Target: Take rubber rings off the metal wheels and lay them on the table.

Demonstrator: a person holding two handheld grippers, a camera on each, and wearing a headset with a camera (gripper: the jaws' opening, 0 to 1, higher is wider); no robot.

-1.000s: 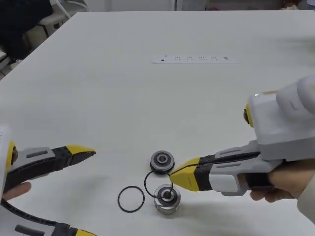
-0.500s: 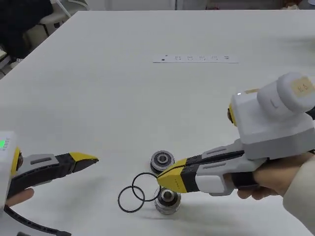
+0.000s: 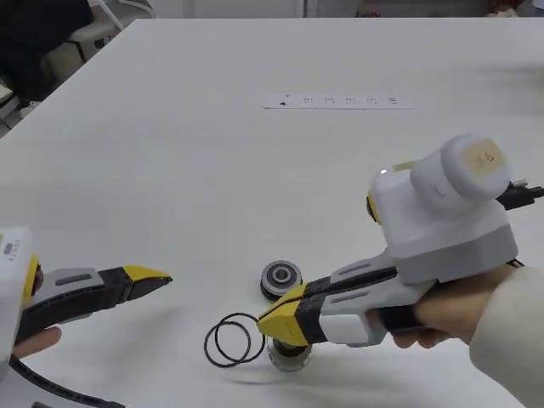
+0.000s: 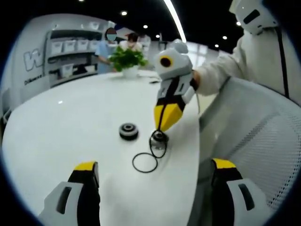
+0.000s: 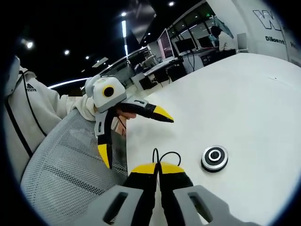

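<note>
My right gripper (image 3: 270, 321) is shut on a thin black rubber ring (image 3: 242, 331), which pokes out past its closed tips (image 5: 160, 165) as a small loop (image 5: 165, 155). The held ring overlaps a second loose ring (image 3: 219, 348) lying on the white table. One metal wheel (image 3: 280, 276) stands just beyond the gripper; another wheel (image 3: 289, 355) sits half hidden under its jaws. My left gripper (image 4: 155, 186) is wide open, apart from the rings, its upper finger (image 3: 140, 276) at the left. From there I see the right gripper (image 4: 167, 117) over the near wheel (image 4: 159, 137).
A flat white power strip (image 3: 340, 103) lies far back on the table (image 3: 212, 153). A mesh chair back (image 5: 61, 169) stands at the table's near side. People and a potted plant (image 4: 128, 59) are at the far end of the room.
The right gripper has slid left with the ring in its tips, carrying it away from the near wheel until it overlaps the loose ring. The left gripper has barely moved.
</note>
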